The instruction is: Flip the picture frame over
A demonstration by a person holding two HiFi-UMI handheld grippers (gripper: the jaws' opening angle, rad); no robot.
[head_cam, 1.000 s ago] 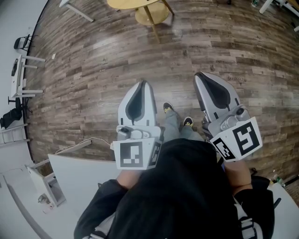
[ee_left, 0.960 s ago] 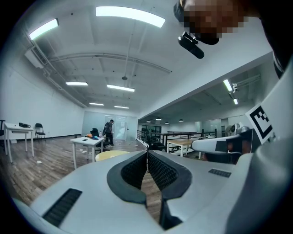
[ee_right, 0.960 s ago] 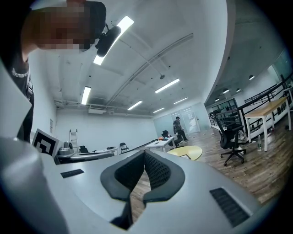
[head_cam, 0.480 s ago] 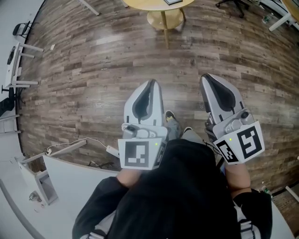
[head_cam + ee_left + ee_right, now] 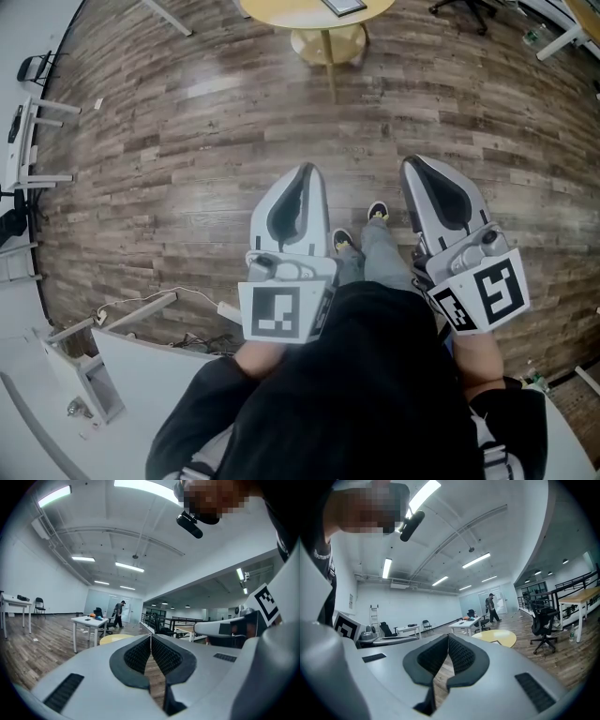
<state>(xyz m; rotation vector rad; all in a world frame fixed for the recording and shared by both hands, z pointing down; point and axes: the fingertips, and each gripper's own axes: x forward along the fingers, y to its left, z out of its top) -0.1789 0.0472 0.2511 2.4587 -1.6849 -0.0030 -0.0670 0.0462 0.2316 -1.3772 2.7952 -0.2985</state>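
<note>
Between left fingers: nothing; ribbed faces pressed tog., so left gripper carries no load.
Between right fingers: same, closed tip to tip; right gripper empty.
Both grippers: we hold them level, side by side in front of our chest, over wood floor; our shoes show below, btw. the two.
Where picture frame is: far ahead, lying flat on round yellow table, near the edge on our right; well apart from both grippers.
Frame look: small, dark border, pale middle; which face is up we can't tell at this range.
Done so far: nothing, frame untouched as far as we see.
Left to do: approx. all of it. Reach the table, open up, grip an edge, turn it over, set it down.
Handling guess: thin & flat, so prob. one edge must be lifted first; may slide on a smooth top.
</note>
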